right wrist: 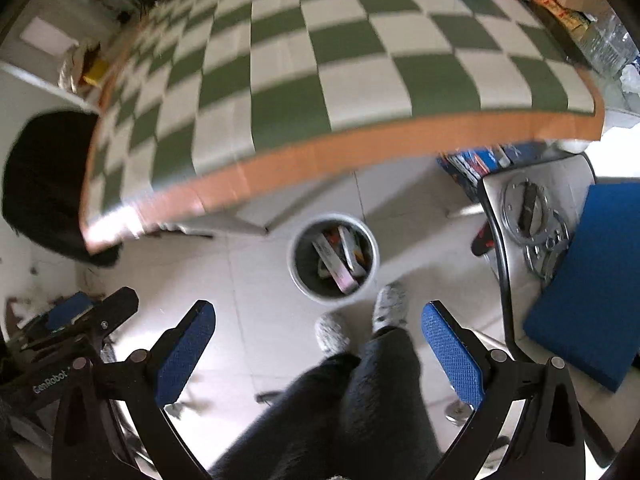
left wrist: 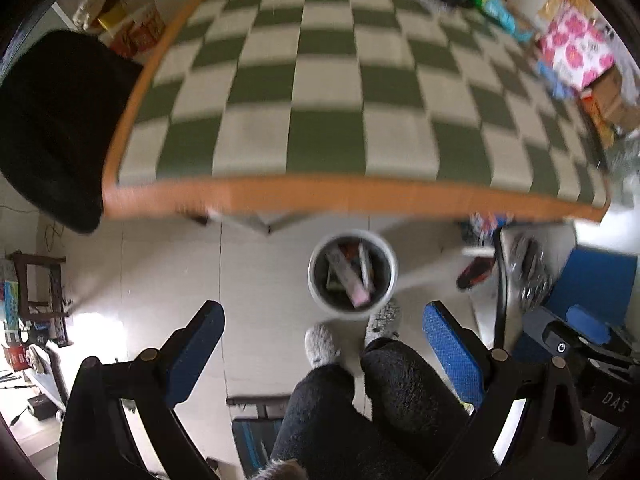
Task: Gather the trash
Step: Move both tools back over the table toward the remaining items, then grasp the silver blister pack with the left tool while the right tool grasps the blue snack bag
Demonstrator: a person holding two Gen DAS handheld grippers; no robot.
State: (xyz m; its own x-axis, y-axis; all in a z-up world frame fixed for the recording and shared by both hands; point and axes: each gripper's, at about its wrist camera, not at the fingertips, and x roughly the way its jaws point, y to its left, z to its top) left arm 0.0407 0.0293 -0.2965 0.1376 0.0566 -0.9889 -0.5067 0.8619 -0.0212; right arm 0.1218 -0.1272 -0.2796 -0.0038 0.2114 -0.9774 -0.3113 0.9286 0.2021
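Two blue-padded fingers on the left gripper (left wrist: 324, 344) spread wide with nothing between them, and the right gripper (right wrist: 318, 342) hangs just the same, jaws parted and empty. Below them, two dark-trousered legs (right wrist: 360, 400) end in two grey slippers (right wrist: 390, 306) on the tiled floor. One white bin (left wrist: 353, 274) stands just past the toes, near the table's orange edge (left wrist: 360, 196), with several flat packets of trash (right wrist: 340, 268) inside it.

a round white trash bin (left wrist: 353, 276) stands upright on the floor, holding wrappers (right wrist: 340, 268).
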